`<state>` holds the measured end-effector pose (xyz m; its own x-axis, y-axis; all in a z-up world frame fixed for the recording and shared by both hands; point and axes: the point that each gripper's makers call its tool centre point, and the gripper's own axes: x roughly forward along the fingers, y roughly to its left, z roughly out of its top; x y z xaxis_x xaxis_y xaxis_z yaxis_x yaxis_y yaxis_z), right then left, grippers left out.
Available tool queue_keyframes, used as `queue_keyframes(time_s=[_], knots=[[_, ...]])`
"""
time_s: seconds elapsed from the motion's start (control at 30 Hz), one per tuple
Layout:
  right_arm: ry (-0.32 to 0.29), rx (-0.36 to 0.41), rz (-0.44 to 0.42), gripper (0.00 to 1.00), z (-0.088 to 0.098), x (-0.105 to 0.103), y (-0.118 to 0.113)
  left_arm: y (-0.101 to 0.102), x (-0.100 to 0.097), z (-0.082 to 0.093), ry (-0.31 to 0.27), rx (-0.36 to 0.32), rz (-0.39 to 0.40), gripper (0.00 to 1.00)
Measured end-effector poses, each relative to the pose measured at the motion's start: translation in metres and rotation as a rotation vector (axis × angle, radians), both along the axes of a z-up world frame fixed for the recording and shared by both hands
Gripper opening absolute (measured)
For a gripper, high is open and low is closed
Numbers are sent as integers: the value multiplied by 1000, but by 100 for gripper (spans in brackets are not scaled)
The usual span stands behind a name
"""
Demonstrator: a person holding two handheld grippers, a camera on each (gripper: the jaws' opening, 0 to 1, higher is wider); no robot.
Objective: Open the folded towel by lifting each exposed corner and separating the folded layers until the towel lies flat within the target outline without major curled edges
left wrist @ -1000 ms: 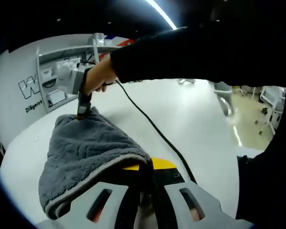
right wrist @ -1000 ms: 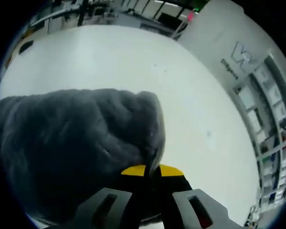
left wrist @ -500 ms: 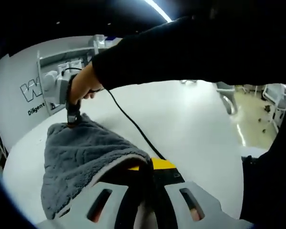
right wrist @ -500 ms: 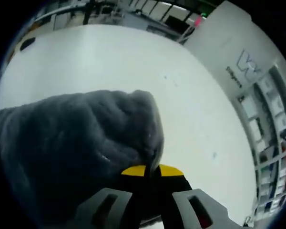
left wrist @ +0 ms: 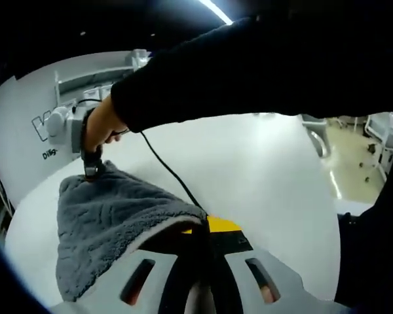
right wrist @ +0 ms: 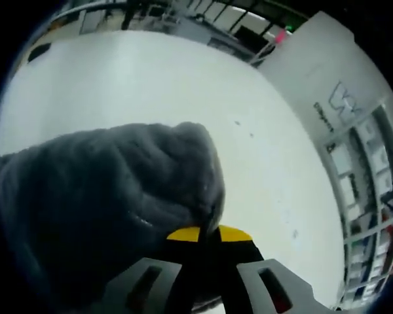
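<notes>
Grey towel held at two corners above the white desk, unfolding under way.

The grey towel (left wrist: pixel 118 226) hangs doubled between the left gripper (left wrist: pixel 200 229) and right gripper (right wrist: pixel 208 230), each with fingers pinched narrow on a hemmed corner; the desk (left wrist: pixel 262 170) lies beneath. Judged unfinished: layers remain together, nothing lies flat, and no target outline is discernible.

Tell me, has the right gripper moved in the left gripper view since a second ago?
Yes. The right gripper, shut on the gray towel, has slid left toward the wall lettering, pulling that corner along.
</notes>
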<state>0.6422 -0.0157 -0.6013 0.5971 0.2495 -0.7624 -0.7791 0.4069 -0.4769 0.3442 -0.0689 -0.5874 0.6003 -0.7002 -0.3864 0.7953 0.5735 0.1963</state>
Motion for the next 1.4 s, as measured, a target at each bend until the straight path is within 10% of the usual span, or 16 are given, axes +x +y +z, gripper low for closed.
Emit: queue_keyframes(time_s=[1.4], knots=[[1, 65, 13, 3, -1, 0, 5, -5, 3, -5, 4, 25, 4, 2]])
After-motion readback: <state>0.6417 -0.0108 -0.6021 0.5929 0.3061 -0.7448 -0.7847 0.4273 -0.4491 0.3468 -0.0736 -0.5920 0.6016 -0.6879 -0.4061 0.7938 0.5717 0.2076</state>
